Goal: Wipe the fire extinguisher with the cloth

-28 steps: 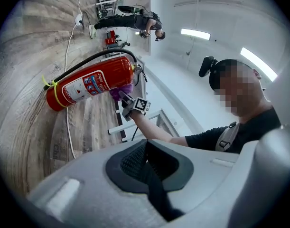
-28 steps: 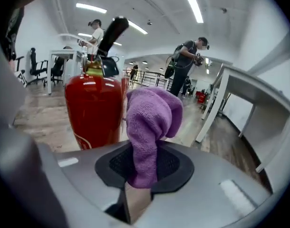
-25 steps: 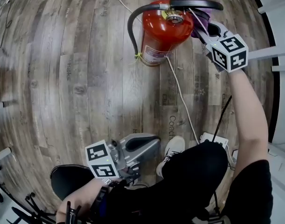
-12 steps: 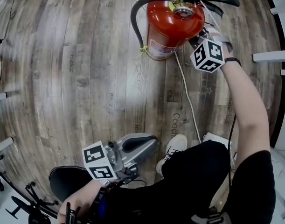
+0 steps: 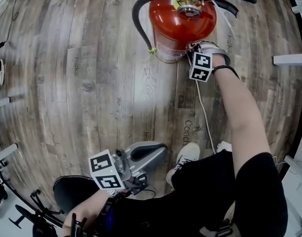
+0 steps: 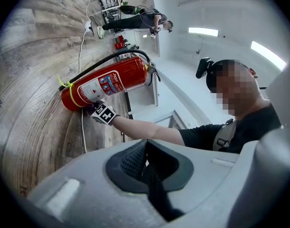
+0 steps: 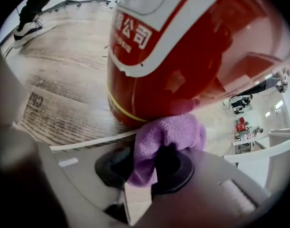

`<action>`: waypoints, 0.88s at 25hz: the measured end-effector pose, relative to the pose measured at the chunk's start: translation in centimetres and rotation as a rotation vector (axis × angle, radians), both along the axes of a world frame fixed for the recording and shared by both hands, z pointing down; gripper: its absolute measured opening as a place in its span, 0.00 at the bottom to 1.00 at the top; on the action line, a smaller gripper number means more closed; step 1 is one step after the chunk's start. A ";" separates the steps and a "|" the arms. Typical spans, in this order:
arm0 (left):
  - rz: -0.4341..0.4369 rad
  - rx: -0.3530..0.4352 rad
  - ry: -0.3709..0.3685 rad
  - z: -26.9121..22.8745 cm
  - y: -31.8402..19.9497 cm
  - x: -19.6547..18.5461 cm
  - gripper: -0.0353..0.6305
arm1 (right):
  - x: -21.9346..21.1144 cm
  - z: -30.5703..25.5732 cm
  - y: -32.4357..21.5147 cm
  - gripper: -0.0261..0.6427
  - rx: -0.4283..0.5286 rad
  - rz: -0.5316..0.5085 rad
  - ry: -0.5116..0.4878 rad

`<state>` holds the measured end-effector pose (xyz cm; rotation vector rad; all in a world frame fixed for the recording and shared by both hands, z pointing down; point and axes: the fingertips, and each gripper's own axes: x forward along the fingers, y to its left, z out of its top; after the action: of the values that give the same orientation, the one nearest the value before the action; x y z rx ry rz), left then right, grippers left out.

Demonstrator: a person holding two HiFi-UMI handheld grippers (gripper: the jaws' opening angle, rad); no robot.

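Head view, left to right. The left gripper (image 5: pixel 159 151) is held low at the lower left, close to the person's lap and well apart from the work. In the left gripper view its jaws (image 6: pixel 147 167) are pressed together with nothing between them. Just right of it a white shoe (image 5: pixel 183 157) rests on the wood-plank floor (image 5: pixel 66 83).

Upper centre: the red fire extinguisher (image 5: pixel 183 21) stands upright on the floor. Its black hose (image 5: pixel 139 11) curves down the left side to a yellow tie (image 5: pixel 151 50) near the base. A white cable (image 5: pixel 205 117) runs along the floor from the base toward the person.

Right of centre: the right gripper (image 5: pixel 196 47) reaches to the lower near side of the cylinder, with its marker cube (image 5: pixel 201 66) facing up. In the right gripper view the jaws (image 7: pixel 154 175) are clamped on a purple cloth (image 7: pixel 171 134). The bunched free end of the cloth touches the red wall low down, just beside the yellow band (image 7: pixel 121 110) and below the white label (image 7: pixel 149 37).

The left gripper view shows the same contact from afar: the extinguisher (image 6: pixel 107 82), with the right gripper's marker cube (image 6: pixel 104 114) at its lower end. A second person (image 6: pixel 135 20) stands in the far background.
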<state>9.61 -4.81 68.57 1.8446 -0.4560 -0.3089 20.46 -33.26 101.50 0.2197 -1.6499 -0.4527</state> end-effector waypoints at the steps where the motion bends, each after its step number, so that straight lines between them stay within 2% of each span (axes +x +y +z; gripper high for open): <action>1: 0.000 0.002 -0.001 0.1 -0.1 0.0 0.05 | -0.1 0.0 0.0 0.16 -0.008 0.017 -0.012; 4: 0.008 0.007 0.003 0.1 -0.2 0.3 0.05 | -0.3 -1.2 0.1 0.16 -0.064 0.117 -0.096; 6: 0.017 0.009 0.012 0.0 -0.1 0.4 0.05 | -0.9 -3.2 0.5 0.16 -0.125 0.219 -0.211; 12: 0.032 0.031 0.042 -1.0 0.1 0.2 0.05 | -1.6 -12.0 1.0 0.16 -0.315 0.615 -0.694; 15: 0.050 0.048 0.067 -1.6 0.2 0.4 0.05 | -1.4 -17.4 1.4 0.16 -0.401 0.766 -0.944; 18: 0.067 0.069 0.086 -2.5 0.4 0.5 0.05 | -1.7 -23.2 2.1 0.16 -0.446 0.825 -1.148; 22: 0.079 0.098 0.115 -4.0 0.7 0.7 0.05 | -2.7 -29.8 3.5 0.16 -0.433 0.793 -1.273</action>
<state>10.33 -4.07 64.60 1.9235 -0.2923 -0.3878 17.76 -29.76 71.67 0.9148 -2.5888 0.8341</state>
